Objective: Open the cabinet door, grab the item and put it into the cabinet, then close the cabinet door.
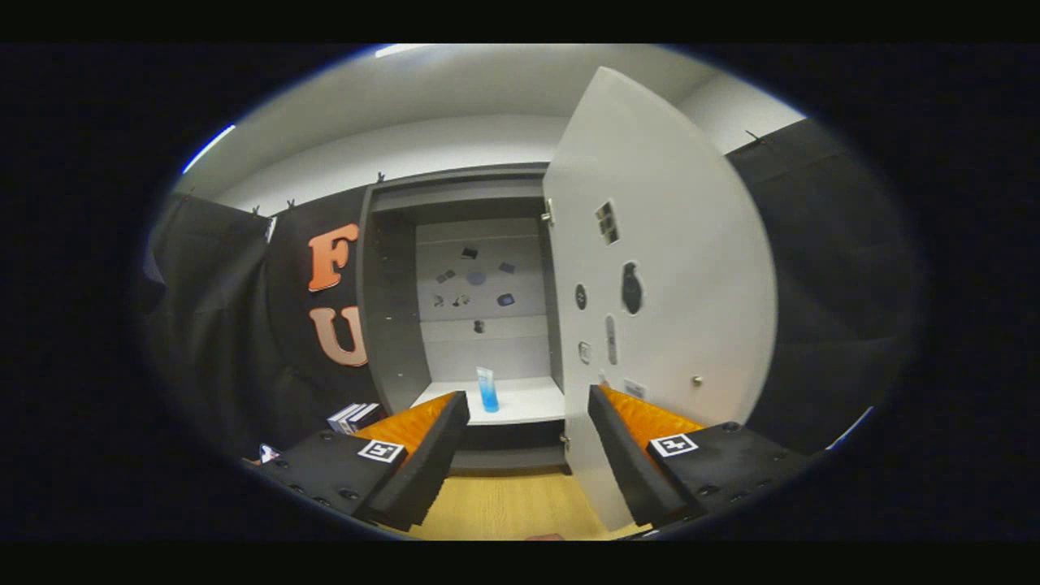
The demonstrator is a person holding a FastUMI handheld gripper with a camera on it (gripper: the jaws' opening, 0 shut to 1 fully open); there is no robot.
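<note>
open door (666,268) flanks the way; tube (487,390) perhaps crowds the shelf (528,402).

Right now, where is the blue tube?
The blue tube stands upright on the cabinet shelf, beyond the open gripper, left of the open door.

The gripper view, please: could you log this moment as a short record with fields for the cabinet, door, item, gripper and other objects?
cabinet: grey cabinet, open at the front, with a white shelf
door: white door swung open to the right, with a small knob near its free edge
item: blue tube standing upright on the shelf, inside the cabinet
gripper: gripper open, holding nothing, short of the cabinet; the tube lies beyond it
other objects: small boxes left of the cabinet; wooden surface below
</note>
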